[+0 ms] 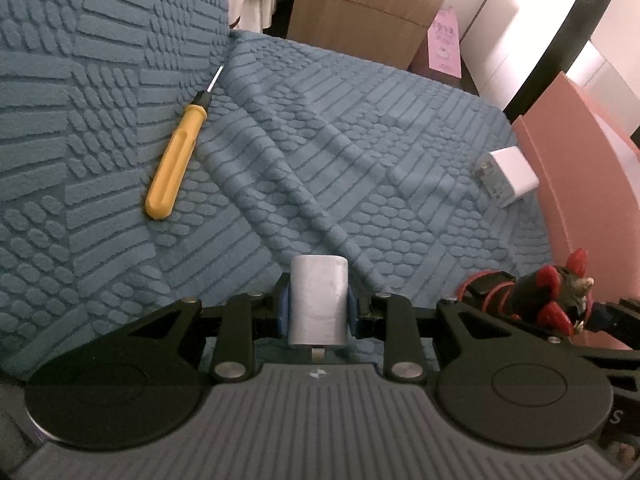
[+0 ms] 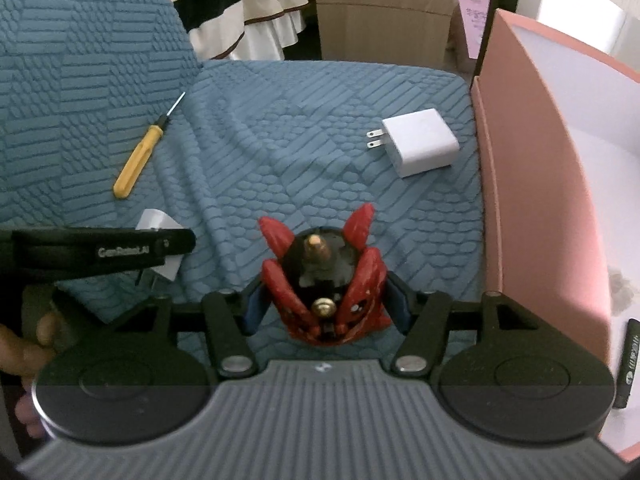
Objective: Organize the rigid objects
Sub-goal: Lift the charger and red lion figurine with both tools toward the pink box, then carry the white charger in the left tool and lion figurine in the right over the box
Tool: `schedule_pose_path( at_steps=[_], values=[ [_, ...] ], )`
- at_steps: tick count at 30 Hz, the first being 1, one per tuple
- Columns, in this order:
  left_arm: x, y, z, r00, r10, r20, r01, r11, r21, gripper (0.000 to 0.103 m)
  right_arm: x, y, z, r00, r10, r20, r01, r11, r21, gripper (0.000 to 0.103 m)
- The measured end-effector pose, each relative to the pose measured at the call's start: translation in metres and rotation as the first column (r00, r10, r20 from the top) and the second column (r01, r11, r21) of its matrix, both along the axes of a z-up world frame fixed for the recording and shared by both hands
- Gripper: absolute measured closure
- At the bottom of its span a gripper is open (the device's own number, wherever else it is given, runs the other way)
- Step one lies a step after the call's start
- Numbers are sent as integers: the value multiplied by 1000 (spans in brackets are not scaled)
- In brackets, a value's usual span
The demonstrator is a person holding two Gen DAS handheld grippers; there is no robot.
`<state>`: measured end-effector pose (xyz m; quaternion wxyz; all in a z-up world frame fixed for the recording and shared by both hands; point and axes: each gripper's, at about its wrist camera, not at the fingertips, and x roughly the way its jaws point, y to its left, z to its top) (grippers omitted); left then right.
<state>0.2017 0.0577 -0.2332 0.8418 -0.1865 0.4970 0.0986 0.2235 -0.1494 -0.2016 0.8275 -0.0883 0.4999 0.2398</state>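
My left gripper [image 1: 318, 308] is shut on a white charger plug [image 1: 318, 300], held just above the blue textured sofa seat [image 1: 360, 128]. It shows partly in the right wrist view [image 2: 160, 224] behind the left gripper's arm. My right gripper [image 2: 326, 312] is shut on a red and black toy figure [image 2: 326, 284], also seen at the right of the left wrist view [image 1: 552, 296]. A yellow-handled screwdriver [image 1: 176, 156] [image 2: 136, 160] lies at the seat's back crease. A second white charger [image 1: 506, 176] [image 2: 420, 142] lies near the pink box.
A pink box [image 2: 520, 184] [image 1: 560, 160] with a white inside stands at the seat's right edge; a black pen-like item [image 2: 628, 364] lies in it. The sofa backrest [image 1: 100, 60] rises at left. A cardboard box [image 1: 360, 12] stands behind the seat.
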Motion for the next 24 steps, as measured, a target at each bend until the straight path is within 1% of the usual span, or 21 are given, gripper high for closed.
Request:
schedule_pose_path(
  at_steps=[4, 11, 13, 17, 20, 24],
  values=[
    [-4, -3, 16, 1000, 5, 24, -4, 1000, -11, 71, -1, -6, 10, 1000, -19, 12, 19, 1000, 18, 41],
    [-12, -14, 55, 997, -15, 78, 18, 999, -36, 71, -9, -17, 43, 998, -35, 57, 32, 998, 53, 41],
    [-15, -17, 64, 996, -40, 82, 43, 998, -38, 71, -12, -19, 53, 998, -29, 64, 25, 998, 60, 41],
    [-25, -22, 85, 994, -42, 98, 46, 998, -32, 71, -21, -25, 70, 997, -14, 76, 8, 997, 72, 40],
    [-32, -23, 99, 992, -33, 124, 41, 997, -65, 71, -27, -30, 82, 996, -12, 83, 5, 996, 85, 40],
    [-38, -30, 122, 986, -43, 162, 51, 997, -49, 71, -32, -34, 99, 994, -1, 106, -11, 994, 109, 40]
  ],
)
